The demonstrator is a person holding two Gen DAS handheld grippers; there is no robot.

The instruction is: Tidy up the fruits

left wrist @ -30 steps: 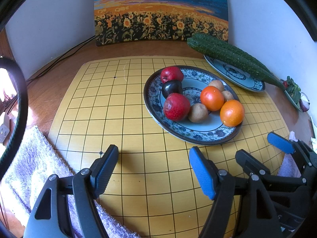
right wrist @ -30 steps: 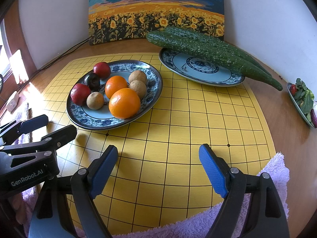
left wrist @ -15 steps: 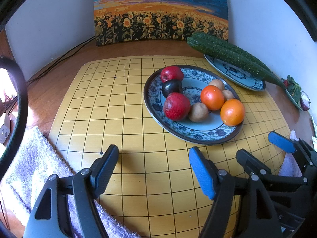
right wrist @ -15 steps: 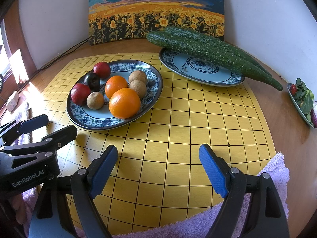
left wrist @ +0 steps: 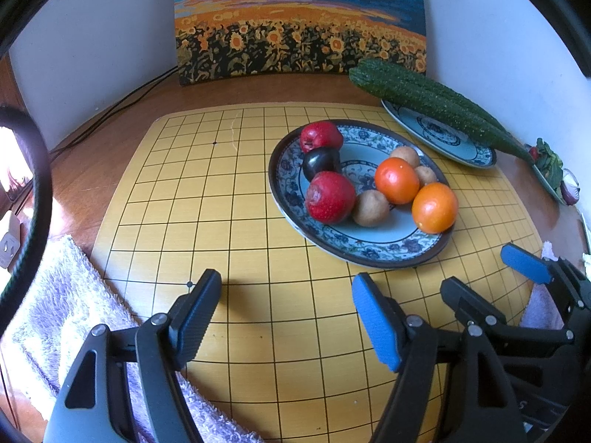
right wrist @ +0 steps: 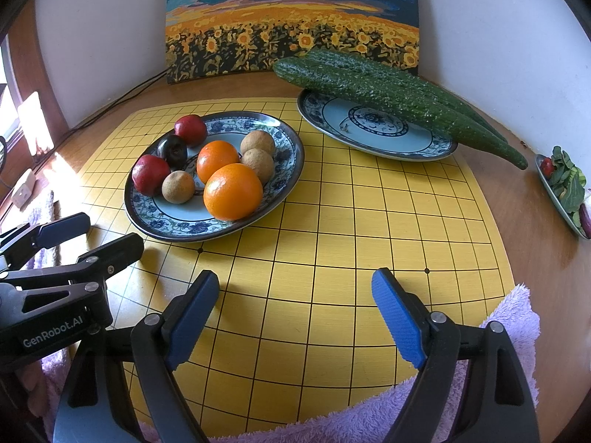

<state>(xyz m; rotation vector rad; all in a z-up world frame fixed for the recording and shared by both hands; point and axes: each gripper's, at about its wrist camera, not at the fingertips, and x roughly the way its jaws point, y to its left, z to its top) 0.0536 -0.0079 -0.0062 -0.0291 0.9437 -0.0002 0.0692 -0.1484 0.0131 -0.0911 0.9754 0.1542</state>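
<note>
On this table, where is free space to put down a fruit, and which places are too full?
Free: the yellow grid board between the blue-patterned fruit plate and the purple towel, and its left part beside that plate. The second blue-patterned plate is bare in front of the long green cucumbers. Crowded: the fruit plate, holding eight fruits.

A patterned plate (right wrist: 291,162) on the yellow grid board (right wrist: 332,240) holds two oranges, two red fruits, a dark plum and three brown fruits. Behind it, cucumbers (right wrist: 388,92) lie across a second plate (right wrist: 369,140). The right gripper (right wrist: 295,313) hangs open over the board.
</note>
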